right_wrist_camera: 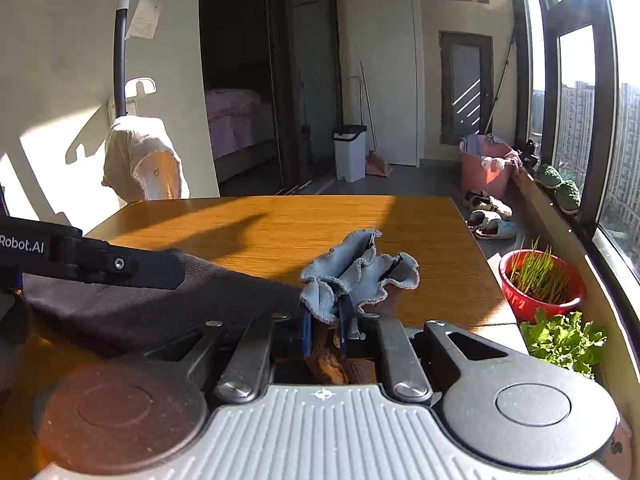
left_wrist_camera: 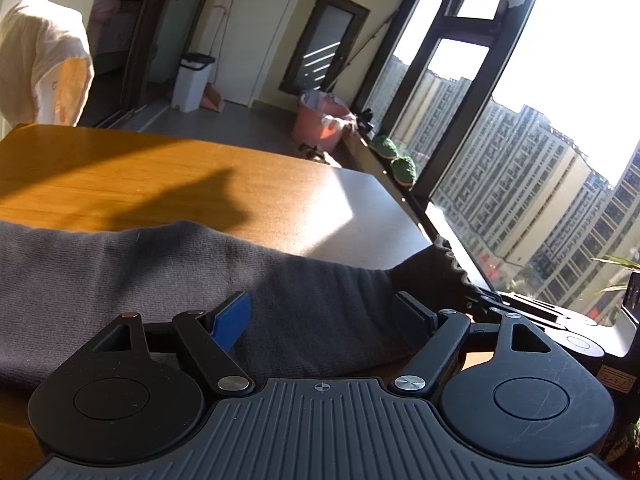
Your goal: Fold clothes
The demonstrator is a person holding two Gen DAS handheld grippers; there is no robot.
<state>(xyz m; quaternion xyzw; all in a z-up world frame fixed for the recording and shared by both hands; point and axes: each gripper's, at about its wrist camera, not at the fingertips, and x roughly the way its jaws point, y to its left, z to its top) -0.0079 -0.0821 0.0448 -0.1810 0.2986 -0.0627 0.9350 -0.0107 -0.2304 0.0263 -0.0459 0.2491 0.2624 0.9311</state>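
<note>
Dark grey clothing (left_wrist_camera: 168,276) lies across the near side of my wooden table (left_wrist_camera: 120,168), its lower part cut off behind both gripper bodies. My left gripper (left_wrist_camera: 324,312) hovers over it with jaws apart, nothing pinched. My right gripper (right_wrist_camera: 326,316) is clamped on the garment's ruffled light-blue hem (right_wrist_camera: 360,272); I can hardly make out the pads under the bunched cloth. On the other tool's arm I read "Robot.AI" (right_wrist_camera: 22,245), its start cut off. By the window, a red pot (right_wrist_camera: 540,284) holds grass, a pink bucket (right_wrist_camera: 486,168) holds cloths, and a white bin (right_wrist_camera: 350,152) stands closed.
</note>
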